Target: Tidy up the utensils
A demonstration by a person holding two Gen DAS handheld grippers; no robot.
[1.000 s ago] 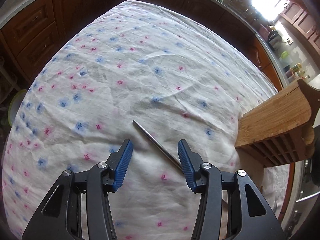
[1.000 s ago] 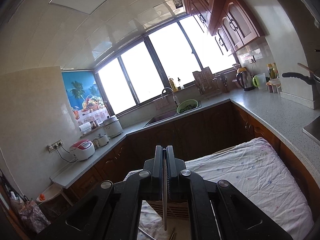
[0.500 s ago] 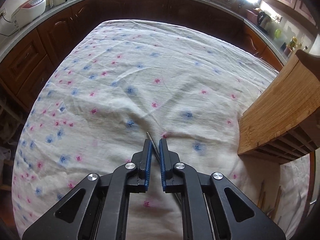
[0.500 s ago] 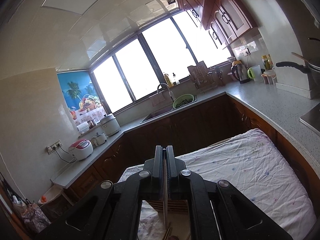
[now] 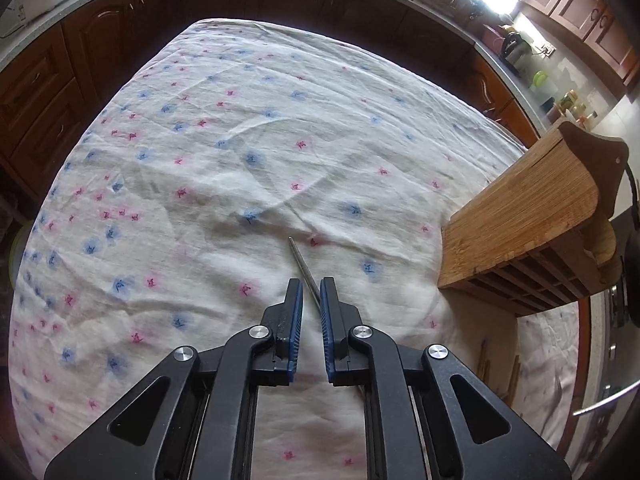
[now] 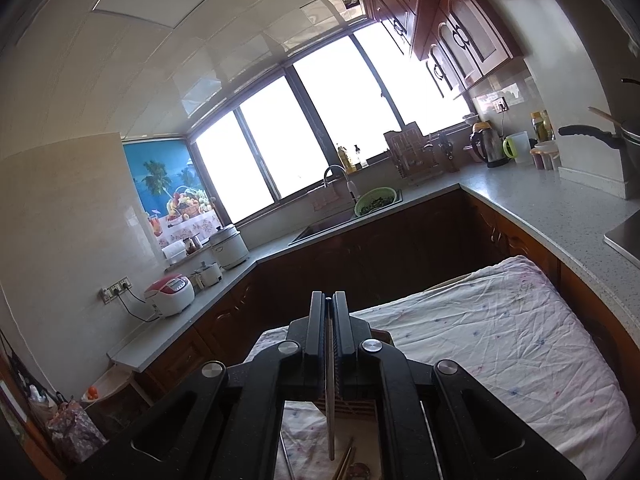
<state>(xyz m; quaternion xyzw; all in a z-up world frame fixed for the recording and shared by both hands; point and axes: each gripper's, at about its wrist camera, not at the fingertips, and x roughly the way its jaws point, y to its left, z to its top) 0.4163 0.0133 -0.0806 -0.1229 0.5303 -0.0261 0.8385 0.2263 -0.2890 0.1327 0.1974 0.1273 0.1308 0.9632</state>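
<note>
In the left wrist view my left gripper (image 5: pixel 311 286) is shut on a thin metal chopstick (image 5: pixel 301 261), whose tip sticks out ahead over the flowered tablecloth (image 5: pixel 240 152). A wooden slotted utensil holder (image 5: pixel 532 224) stands to the right. In the right wrist view my right gripper (image 6: pixel 330 300) is shut on another metal chopstick (image 6: pixel 330 400) that hangs down between the fingers. Below it lie wooden chopsticks (image 6: pixel 346 462) on the cloth, and part of the wooden holder (image 6: pixel 352 406) shows behind the fingers.
Dark wooden cabinets and a grey counter (image 6: pixel 540 208) ring the table. A sink with a green colander (image 6: pixel 376 200), rice cookers (image 6: pixel 170 294), a kettle (image 6: pixel 486 148) and a pan handle (image 6: pixel 588 134) stand on the counter. More utensils (image 5: pixel 486 364) lie by the holder's base.
My left gripper closed on the metal chopstick that lay on the cloth and now holds it, lifted slightly. My right gripper stays shut on its chopstick and has tilted upward a little.
</note>
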